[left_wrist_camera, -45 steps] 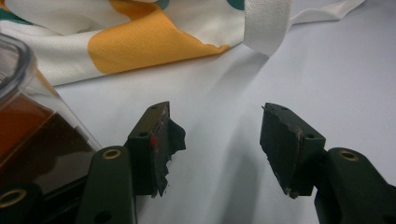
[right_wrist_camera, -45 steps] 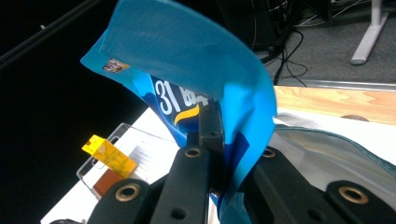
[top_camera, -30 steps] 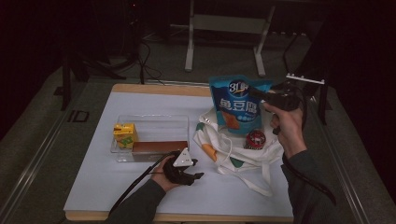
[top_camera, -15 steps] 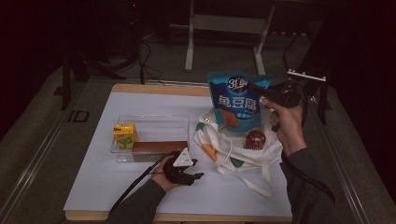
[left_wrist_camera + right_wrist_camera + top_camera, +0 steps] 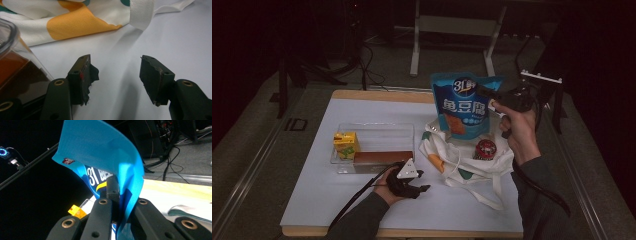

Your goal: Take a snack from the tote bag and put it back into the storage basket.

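1. Step in hand: the right tongs [image 5: 492, 97] are clamped on the upper edge of the blue snack pouch [image 5: 462, 107] and hold it upright in the air over the open tote bag [image 5: 462, 160], at the far right of the counter [image 5: 312, 200]. This reads as the packing step, though which way the pouch travels cannot be told.
2. The left tongs [image 5: 424, 189] rest low on the counter with jaws apart and nothing between them, just beside the clear plastic tray [image 5: 372, 131] and near the bag's edge.
3. Next move, as judged: lower the pouch into the bag's mouth, clear of the red-lidded jar [image 5: 485, 149] lying there. The left tongs may need to hold the fabric open.
4. Legible writing: the pouch shows "31" in white and large Chinese characters, not read with certainty. The yellow carton [image 5: 346, 143] in the tray carries print too small to read.
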Motion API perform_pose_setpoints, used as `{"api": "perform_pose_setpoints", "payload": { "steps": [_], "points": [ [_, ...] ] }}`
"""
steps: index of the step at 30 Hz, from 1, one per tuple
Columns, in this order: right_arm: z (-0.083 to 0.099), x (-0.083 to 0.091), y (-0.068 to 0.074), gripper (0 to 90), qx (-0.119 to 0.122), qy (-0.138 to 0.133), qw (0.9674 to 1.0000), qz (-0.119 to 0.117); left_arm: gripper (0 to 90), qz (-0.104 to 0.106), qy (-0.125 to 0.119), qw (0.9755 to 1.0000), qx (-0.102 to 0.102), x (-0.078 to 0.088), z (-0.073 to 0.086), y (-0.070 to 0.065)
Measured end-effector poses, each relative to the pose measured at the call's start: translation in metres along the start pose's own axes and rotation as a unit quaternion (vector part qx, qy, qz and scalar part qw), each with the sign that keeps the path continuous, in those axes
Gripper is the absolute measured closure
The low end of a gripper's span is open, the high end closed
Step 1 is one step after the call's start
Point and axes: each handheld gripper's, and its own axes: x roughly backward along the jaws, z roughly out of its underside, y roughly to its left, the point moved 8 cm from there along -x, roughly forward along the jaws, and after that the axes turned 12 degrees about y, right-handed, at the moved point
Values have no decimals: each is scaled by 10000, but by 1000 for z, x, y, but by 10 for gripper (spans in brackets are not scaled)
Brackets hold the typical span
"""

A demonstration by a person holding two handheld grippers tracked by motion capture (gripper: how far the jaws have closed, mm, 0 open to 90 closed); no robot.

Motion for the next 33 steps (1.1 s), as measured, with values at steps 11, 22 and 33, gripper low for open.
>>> {"api": "perform_pose_setpoints", "payload": {
  "steps": [11,22,33],
  "points": [
    [-4,-5,12,890,47,-10,9999,-147,434,42,2,10000,8,0,0,0],
    [-3,-17,24,890,114,83,9995,-290,432,73,-5,10000,8,0,0,-1],
    [-3,-33,36,889,162,145,9987,-459,430,78,11,10000,-10,-1,0,-1]
  ]
}}
